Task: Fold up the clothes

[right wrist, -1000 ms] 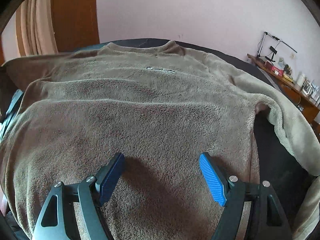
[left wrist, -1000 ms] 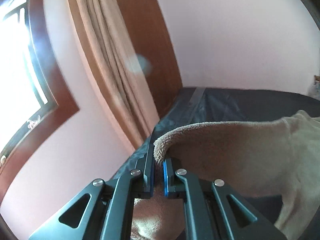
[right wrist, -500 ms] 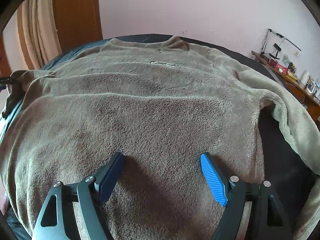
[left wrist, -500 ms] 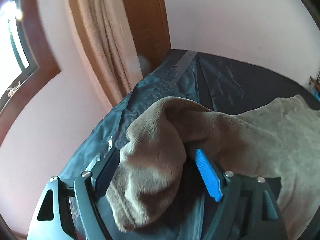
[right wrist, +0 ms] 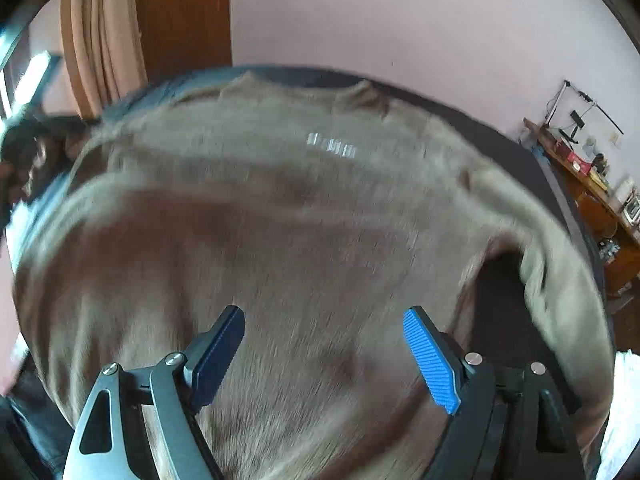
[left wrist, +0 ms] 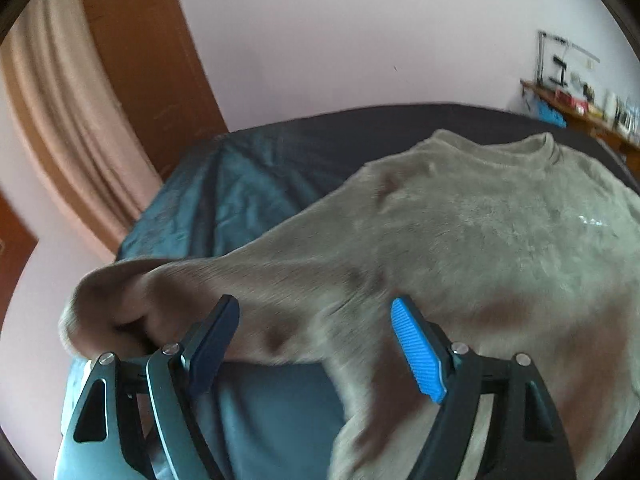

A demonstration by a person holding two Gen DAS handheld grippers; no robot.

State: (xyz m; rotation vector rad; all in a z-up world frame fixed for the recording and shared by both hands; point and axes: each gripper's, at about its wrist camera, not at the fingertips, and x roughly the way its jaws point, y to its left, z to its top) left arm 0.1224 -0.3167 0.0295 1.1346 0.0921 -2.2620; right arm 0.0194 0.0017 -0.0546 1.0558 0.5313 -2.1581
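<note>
A fuzzy taupe sweater lies spread flat on a dark blue bed cover, collar toward the far wall. Its left sleeve stretches toward the bed's edge, ending in a curled cuff. My left gripper hovers open over that sleeve near the armpit, pads off the cloth. My right gripper hangs above the sweater's lower body; its jaws are opening, with nothing pinched between them. The right sleeve drapes along the bed's right side.
A beige curtain and a brown wooden panel stand past the bed's left corner. A wooden shelf with small items runs along the right wall. The pale wall rises behind the bed.
My left gripper opened, letting go of the sleeve cuff, then swung right toward the sweater's body; the sleeve now rests on the bed. My right gripper rose a little.
</note>
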